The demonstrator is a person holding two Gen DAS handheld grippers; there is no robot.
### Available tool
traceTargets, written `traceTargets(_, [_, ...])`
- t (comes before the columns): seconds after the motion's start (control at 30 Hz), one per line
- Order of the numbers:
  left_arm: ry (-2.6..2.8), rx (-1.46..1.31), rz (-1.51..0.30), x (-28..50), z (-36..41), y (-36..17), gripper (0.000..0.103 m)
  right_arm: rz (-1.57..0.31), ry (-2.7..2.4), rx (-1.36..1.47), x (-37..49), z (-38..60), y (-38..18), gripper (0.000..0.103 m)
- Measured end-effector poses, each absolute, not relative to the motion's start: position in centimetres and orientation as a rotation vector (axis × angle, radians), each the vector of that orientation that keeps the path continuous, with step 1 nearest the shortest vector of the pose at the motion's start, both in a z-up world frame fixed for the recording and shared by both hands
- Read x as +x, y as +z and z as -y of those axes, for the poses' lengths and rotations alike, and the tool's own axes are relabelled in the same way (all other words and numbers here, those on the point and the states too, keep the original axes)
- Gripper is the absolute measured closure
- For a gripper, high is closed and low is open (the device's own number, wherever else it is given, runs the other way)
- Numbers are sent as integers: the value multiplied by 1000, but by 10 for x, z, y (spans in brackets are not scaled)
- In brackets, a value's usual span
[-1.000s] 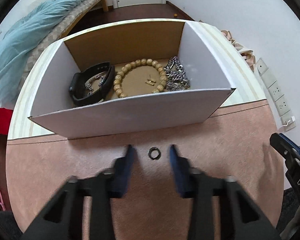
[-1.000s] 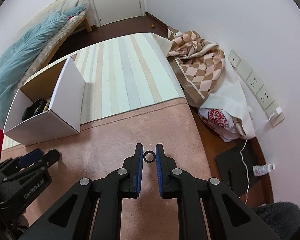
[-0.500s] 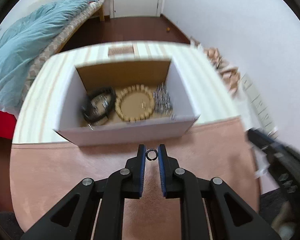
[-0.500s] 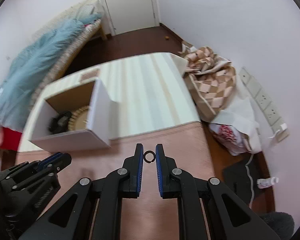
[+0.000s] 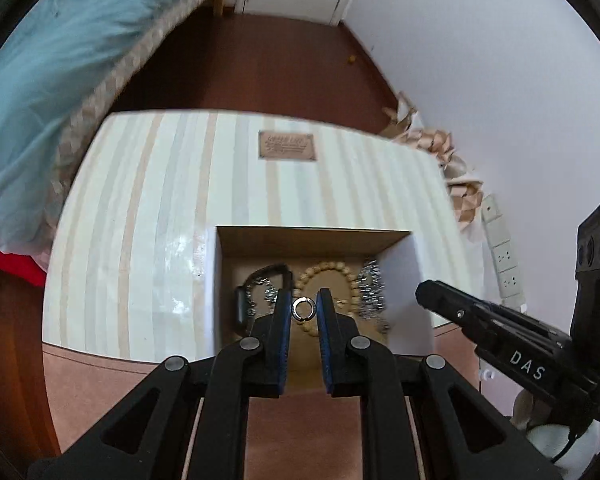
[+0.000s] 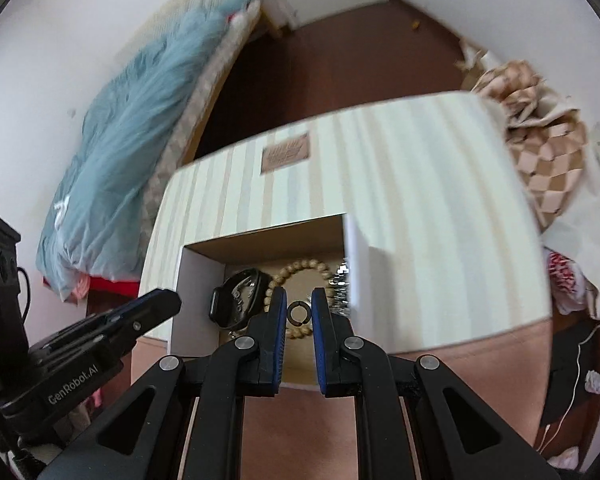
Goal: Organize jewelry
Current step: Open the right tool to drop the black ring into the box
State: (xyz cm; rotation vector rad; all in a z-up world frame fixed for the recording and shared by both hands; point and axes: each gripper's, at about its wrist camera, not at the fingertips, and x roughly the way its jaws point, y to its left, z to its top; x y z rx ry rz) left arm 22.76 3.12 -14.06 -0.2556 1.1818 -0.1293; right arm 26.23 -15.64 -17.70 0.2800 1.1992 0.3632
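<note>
My left gripper (image 5: 304, 309) is shut on a small silver ring (image 5: 304, 308) and holds it above the open white cardboard box (image 5: 404, 280). My right gripper (image 6: 299, 312) is shut on a dark ring (image 6: 299, 313), also over the box (image 6: 196, 280). Inside the box lie a black watch (image 5: 242, 304), a wooden bead bracelet (image 5: 328, 272) and a silver chain (image 5: 372, 288). The right gripper also shows at the right of the left wrist view (image 5: 500, 344), and the left gripper at the left of the right wrist view (image 6: 100, 336).
The box stands on a striped cream mat (image 5: 140, 216) beside a pink-brown table surface (image 5: 300, 420). A bed with a blue blanket (image 6: 132, 120) is at the left. A checked cloth (image 6: 548, 148) and wall sockets (image 5: 504, 256) are at the right.
Both grippers have lifted and moved forward over the box, each carrying its ring. The left gripper closed on its ring from the table about a second ago.
</note>
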Motion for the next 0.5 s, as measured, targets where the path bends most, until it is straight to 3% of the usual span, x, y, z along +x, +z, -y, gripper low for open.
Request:
traceTargets(0.23, [-69, -282, -1254, 250, -51, -145, 91, -1311, 394, 194, 290, 129, -193, 89])
traceTargets(0.27, [-56, -273, -1251, 251, -53, -141, 87, -1325, 395, 188, 292, 127, -194, 89])
traceTargets(0.33, [-38, -244, -1230, 251, -54, -135, 66, -1334, 391, 183, 294, 125, -195, 89])
traceTargets(0.37, [-26, -234, -1215, 250, -56, -132, 44, -1336, 389, 178, 295, 125, -195, 89])
traceTargets(0.4, [-14, -234, -1201, 249, -58, -129, 33, -1339, 386, 178, 295, 125, -194, 89])
traceTargets(0.5, [19, -225, -1175, 244, -65, -123, 32, -1335, 378, 195, 293, 130, -190, 83])
